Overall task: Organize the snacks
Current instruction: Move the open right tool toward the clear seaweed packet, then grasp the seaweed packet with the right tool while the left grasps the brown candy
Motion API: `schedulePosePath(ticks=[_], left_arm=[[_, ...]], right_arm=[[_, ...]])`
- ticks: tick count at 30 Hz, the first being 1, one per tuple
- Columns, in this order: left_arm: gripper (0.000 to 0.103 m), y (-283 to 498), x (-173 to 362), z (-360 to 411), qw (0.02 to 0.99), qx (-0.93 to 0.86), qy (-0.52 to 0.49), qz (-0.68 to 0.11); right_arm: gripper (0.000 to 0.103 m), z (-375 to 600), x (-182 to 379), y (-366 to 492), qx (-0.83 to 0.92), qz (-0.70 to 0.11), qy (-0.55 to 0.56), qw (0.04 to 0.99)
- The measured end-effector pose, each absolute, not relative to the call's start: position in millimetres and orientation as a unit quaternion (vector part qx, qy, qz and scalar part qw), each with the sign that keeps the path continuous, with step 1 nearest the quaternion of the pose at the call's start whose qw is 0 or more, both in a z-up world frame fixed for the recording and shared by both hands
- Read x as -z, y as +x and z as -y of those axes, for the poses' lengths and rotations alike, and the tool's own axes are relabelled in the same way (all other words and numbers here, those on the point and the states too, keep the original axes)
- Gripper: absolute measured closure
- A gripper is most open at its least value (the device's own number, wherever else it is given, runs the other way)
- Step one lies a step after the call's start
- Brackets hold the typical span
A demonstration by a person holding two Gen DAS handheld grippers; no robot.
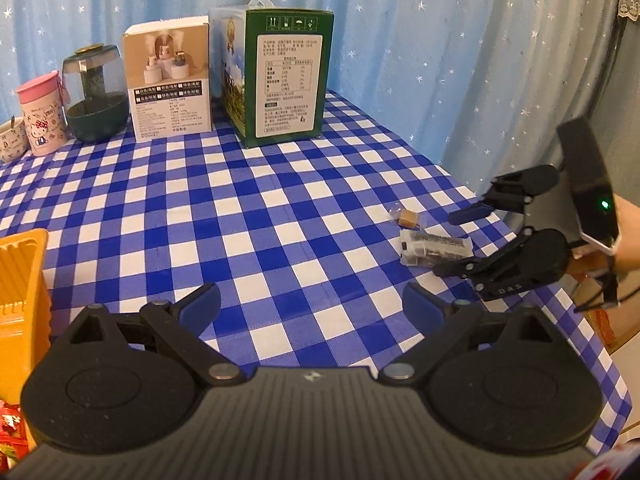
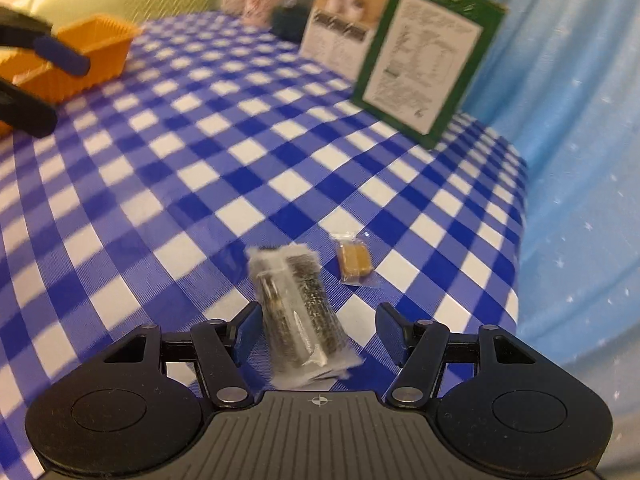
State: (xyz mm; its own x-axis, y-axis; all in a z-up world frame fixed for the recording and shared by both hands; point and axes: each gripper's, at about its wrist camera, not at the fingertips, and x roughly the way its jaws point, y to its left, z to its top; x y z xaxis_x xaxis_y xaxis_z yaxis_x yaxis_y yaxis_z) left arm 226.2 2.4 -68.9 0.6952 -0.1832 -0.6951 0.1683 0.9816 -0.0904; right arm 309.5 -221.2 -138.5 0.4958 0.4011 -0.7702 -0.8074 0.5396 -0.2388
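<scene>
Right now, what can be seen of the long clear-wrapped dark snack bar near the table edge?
The long clear-wrapped dark snack bar lies flat on the blue-and-white checked tablecloth, its speckled dark filling inside crinkled transparent plastic with flat sealed ends. It sits between the open fingers of the right hand-held gripper, not yet clamped. A small caramel-coloured wrapped candy lies just beside it, apart.

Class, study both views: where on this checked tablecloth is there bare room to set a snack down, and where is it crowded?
Free: the wide middle of the tablecloth, bordered by the green box behind, the orange tray at the left and the wrapped snack bar at the right. Crowded: the back edge with boxes and the pink cup, and around the right gripper and small candy.
</scene>
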Motion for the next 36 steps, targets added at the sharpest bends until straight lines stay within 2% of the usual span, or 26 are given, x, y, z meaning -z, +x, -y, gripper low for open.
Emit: schedulePosePath(ticks=[3,4,5,7,8,14,18,25,32,36], left_arm=[[0.007,228,73,-3,0.919,0.098,-0.012,-0.382],[0.007,228,74,-3,0.918,0.099,-0.012,-0.383],[0.007,229,74,-4,0.918,0.099,-0.013,-0.383],[0.007,230,75,-4,0.918,0.1,-0.015,-0.383],[0.007,231,76,-4,0.918,0.101,-0.016,-0.383],[0.007,236,78,-3,0.919,0.103,-0.02,-0.38],[0.007,240,80,-4,0.919,0.098,-0.026,-0.382],[0.007,241,81,-8,0.92,0.088,-0.029,-0.382],[0.007,241,85,-19,0.922,0.073,-0.034,-0.38],[0.007,244,93,-19,0.921,0.068,-0.03,-0.383]], right_arm=[[0.041,220,138,323,-0.377,-0.357,-0.278,0.808],[0.046,222,138,328,-0.378,-0.371,-0.258,0.809],[0.055,222,138,330,-0.379,-0.38,-0.243,0.808],[0.064,225,138,332,-0.38,-0.397,-0.209,0.809],[0.065,225,137,332,-0.379,-0.401,-0.198,0.81],[0.066,237,125,318,-0.364,-0.394,-0.144,0.832],[0.066,250,117,331,-0.293,-0.376,-0.111,0.872],[0.066,229,131,370,-0.185,-0.401,-0.197,0.875],[0.066,200,133,349,-0.246,-0.403,-0.211,0.856],[0.066,187,134,327,-0.303,-0.408,-0.175,0.843]])
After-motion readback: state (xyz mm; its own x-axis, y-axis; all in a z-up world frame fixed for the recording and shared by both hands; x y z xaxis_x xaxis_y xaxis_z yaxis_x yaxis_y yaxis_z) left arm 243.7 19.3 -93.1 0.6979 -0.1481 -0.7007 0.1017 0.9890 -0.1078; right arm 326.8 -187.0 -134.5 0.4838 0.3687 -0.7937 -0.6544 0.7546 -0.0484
